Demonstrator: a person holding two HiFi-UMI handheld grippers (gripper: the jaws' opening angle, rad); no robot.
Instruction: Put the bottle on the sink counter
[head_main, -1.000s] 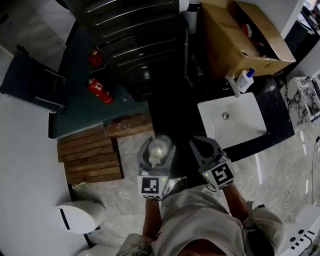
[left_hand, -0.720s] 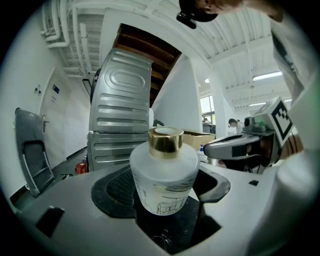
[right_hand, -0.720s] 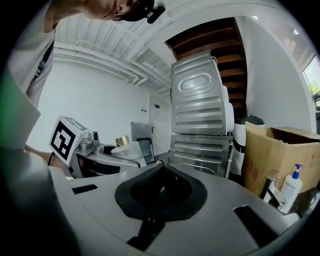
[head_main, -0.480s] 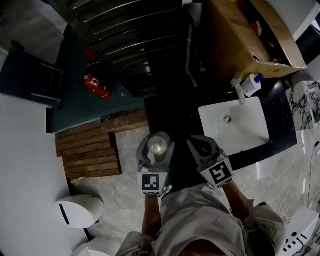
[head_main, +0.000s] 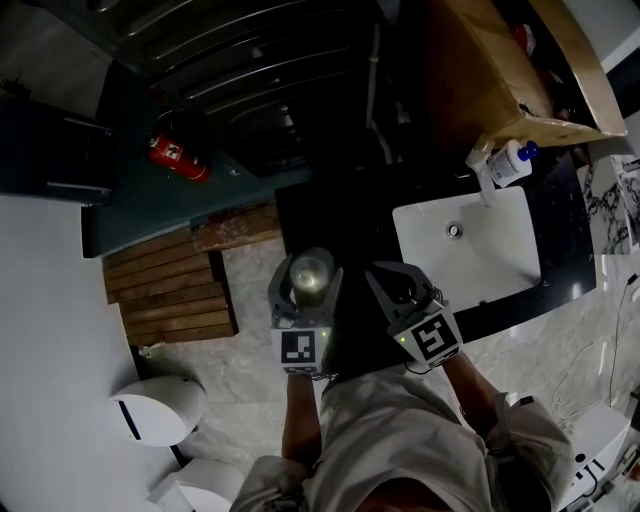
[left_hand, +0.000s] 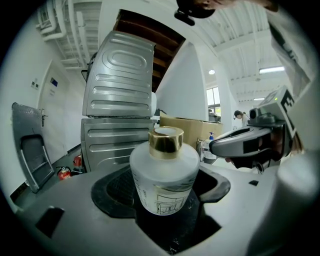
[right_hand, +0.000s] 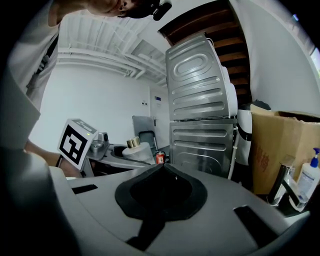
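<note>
A frosted white bottle (left_hand: 165, 176) with a gold cap stands upright between the jaws of my left gripper (head_main: 309, 263), which is shut on its body. From above, the head view shows its cap (head_main: 311, 272) over the marble floor, just left of the black sink counter (head_main: 350, 215). My right gripper (head_main: 388, 276) hangs beside it over the counter's near edge, shut with nothing in it (right_hand: 161, 167). The white sink basin (head_main: 490, 265) lies to the right of both grippers.
A pump bottle (head_main: 511, 161) and a faucet (head_main: 483, 168) stand behind the basin, next to a large cardboard box (head_main: 480, 75). Stacked metal machines (head_main: 265, 75) rise ahead. A red fire extinguisher (head_main: 176, 158), wooden pallets (head_main: 170, 295) and a white bin (head_main: 158, 410) are to the left.
Both grippers have edged forward toward the counter, the bottle still held in the left one. The extinguisher and pallets have slid up and left in the head view.
</note>
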